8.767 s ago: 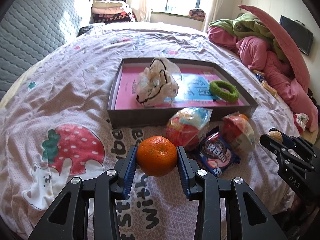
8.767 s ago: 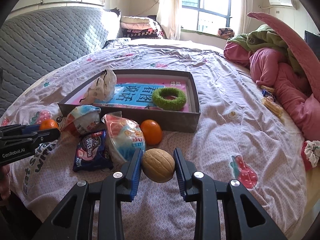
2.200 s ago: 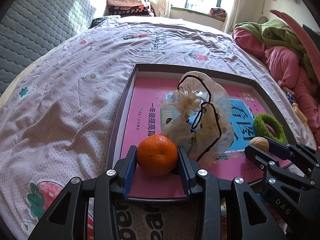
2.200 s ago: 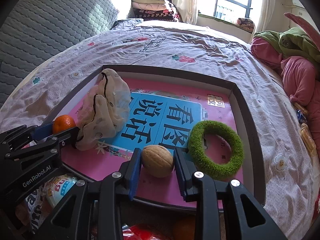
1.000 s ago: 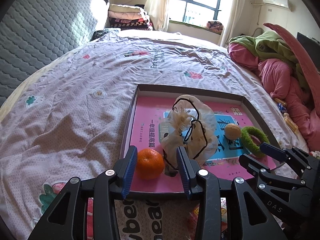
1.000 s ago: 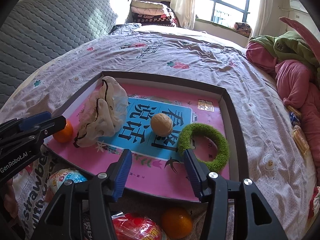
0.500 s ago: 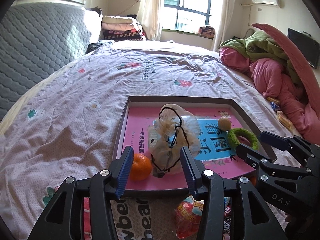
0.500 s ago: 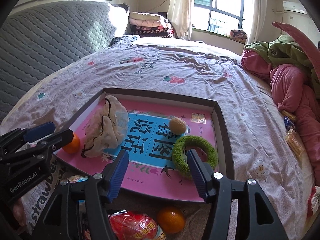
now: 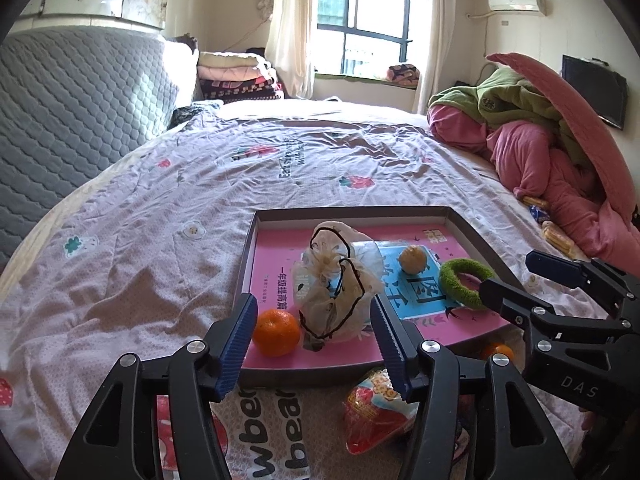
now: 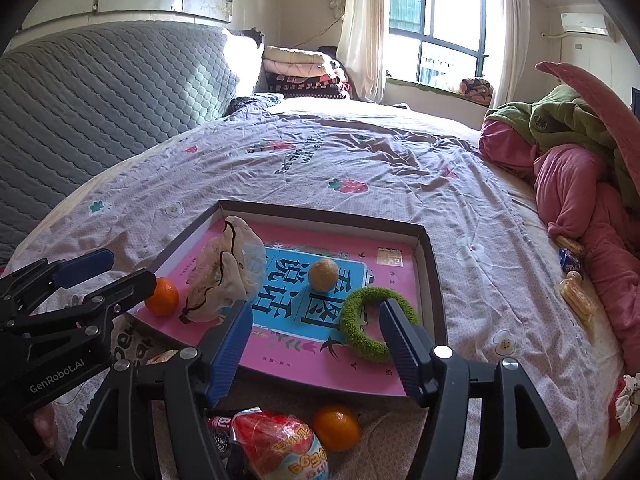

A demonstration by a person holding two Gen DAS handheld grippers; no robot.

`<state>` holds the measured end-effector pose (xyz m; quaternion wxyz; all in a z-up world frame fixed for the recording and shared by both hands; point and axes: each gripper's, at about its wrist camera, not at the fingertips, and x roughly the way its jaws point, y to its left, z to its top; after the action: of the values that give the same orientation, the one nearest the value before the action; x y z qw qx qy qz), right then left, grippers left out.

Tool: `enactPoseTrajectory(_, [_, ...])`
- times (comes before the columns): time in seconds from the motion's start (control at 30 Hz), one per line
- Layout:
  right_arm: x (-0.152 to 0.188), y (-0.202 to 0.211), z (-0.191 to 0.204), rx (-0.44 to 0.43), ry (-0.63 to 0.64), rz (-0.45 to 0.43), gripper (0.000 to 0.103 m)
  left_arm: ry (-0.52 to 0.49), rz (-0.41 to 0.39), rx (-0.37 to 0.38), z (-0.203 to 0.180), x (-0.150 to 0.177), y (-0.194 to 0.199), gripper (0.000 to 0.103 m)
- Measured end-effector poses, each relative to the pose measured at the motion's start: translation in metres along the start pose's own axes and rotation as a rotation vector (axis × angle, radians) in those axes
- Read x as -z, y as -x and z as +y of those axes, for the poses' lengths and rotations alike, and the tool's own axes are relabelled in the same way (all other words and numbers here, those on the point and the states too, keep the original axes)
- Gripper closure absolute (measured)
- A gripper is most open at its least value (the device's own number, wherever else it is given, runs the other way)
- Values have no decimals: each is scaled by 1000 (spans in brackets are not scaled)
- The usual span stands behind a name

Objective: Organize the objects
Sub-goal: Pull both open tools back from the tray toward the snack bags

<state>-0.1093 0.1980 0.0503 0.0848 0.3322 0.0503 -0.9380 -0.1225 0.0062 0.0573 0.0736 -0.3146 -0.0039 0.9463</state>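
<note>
A shallow grey box [image 9: 245, 256] [image 10: 434, 280] with a pink floor lies on the bed. In it are an orange [image 9: 277, 332] [image 10: 161, 297], a crumpled plastic bag [image 9: 336, 284] [image 10: 226, 276], a walnut [image 9: 413, 259] [image 10: 324, 275] and a green ring [image 9: 464, 282] [image 10: 366, 322]. My left gripper [image 9: 312, 338] is open and empty, held above the box's near edge. My right gripper [image 10: 314, 346] is open and empty, above the near right part of the box. Outside the box lie a second orange [image 10: 337, 427] and a red snack packet [image 9: 374, 408] [image 10: 280, 444].
A dark snack packet [image 10: 219, 426] lies by the red one. Pink and green bedding [image 9: 552, 152] [image 10: 580, 168] is piled at the right. A grey quilted headboard [image 9: 72, 108] stands at the left. Small snacks [image 10: 576, 288] lie at the bed's right edge.
Both grippers let go of the orange and the walnut in the box, opened wide, and have pulled back and up from the box.
</note>
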Motion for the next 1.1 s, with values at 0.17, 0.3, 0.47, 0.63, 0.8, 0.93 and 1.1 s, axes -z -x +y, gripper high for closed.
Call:
enactPoseTrajectory(0.17, [5,10,-1,6,6,-11,37,-4,-10,8,0,3,8,42])
enactPoseTrajectory(0.3, [9,18,-2,10,7,-23,36,-24,-29,2,0,6,18,42])
enactPoseTrajectory(0.47, [15,31,0,1,16,-41,35,-27,-35,3,1,12,27,40])
enactPoseTrajectory(0.63, [22,41,2,0,28,-51,34,-34,-36,23,1,18,33,40])
enactPoseTrajectory(0.8, [28,44,3,-3,37,-50,34,-48,-36,38,-3,22,36,39])
enactPoseTrajectory(0.93, [32,45,4,-3,39,-46,34,-62,-37,44,-8,25,39,39])
enactPoseTrajectory(1.1, [41,48,1,-8,27,-40,33,-62,-23,75,-12,30,42,39])
